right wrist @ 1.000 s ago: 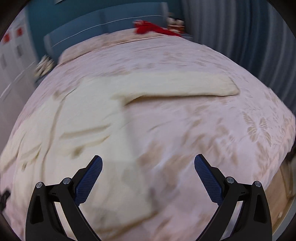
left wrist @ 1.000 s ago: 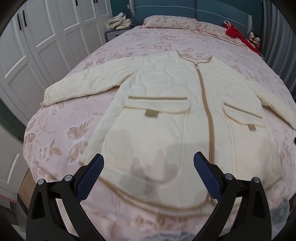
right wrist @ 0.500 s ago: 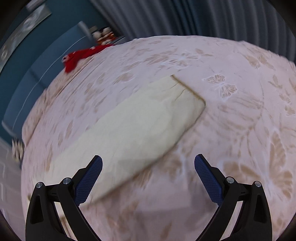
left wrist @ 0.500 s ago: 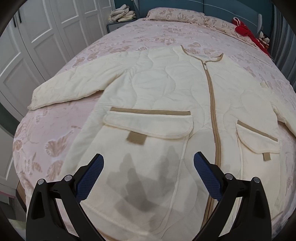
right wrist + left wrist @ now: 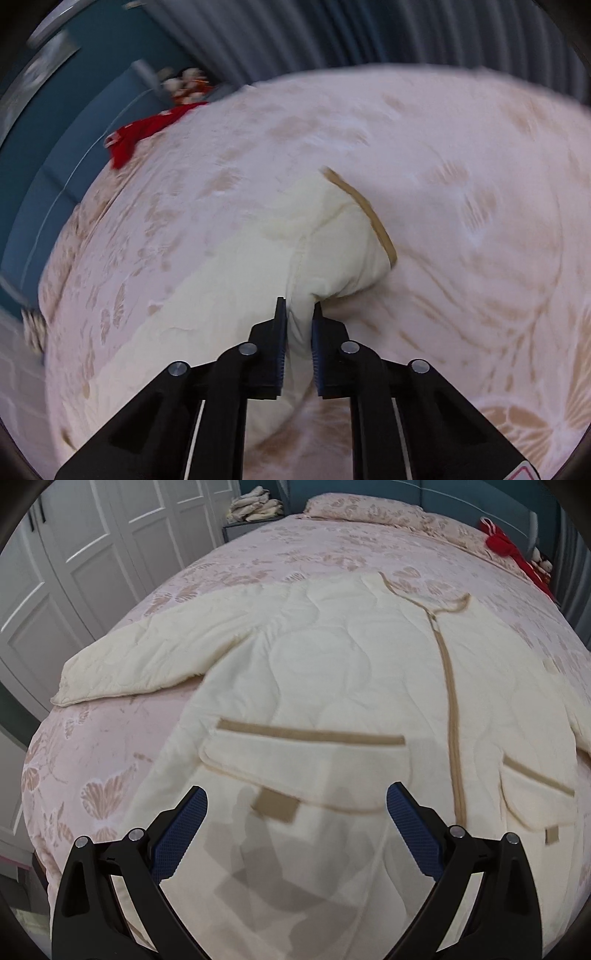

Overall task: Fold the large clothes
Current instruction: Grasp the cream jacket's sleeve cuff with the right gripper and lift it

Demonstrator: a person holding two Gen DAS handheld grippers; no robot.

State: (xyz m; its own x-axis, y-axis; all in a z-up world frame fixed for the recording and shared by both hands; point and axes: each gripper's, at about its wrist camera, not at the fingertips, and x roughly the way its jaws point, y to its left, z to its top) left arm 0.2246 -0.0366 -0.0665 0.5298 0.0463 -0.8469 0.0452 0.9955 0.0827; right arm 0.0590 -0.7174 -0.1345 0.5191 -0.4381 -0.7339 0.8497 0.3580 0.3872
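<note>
A cream quilted jacket (image 5: 332,672) is seen spread face up on a pink floral bedspread (image 5: 110,760), zipped shut, its sleeves laid out to either side so that each can be folded in over the body. In the right wrist view, the right gripper (image 5: 298,314) is shown at lower centre with its jaws having just been closing; a bunched fold of the right sleeve (image 5: 325,243) is pinched between the blue pads a little short of the tan-edged cuff (image 5: 369,214), a hold that appears meant to carry the sleeve across the jacket front. In the left wrist view, the left gripper (image 5: 297,801) is held wide open above the lower front of the jacket, nothing between its fingers, just below the flap pocket (image 5: 306,768) at centre frame. The left sleeve (image 5: 147,661) is left flat at the upper left, untouched. A red garment (image 5: 147,129) is seen by the headboard, well apart from the work
</note>
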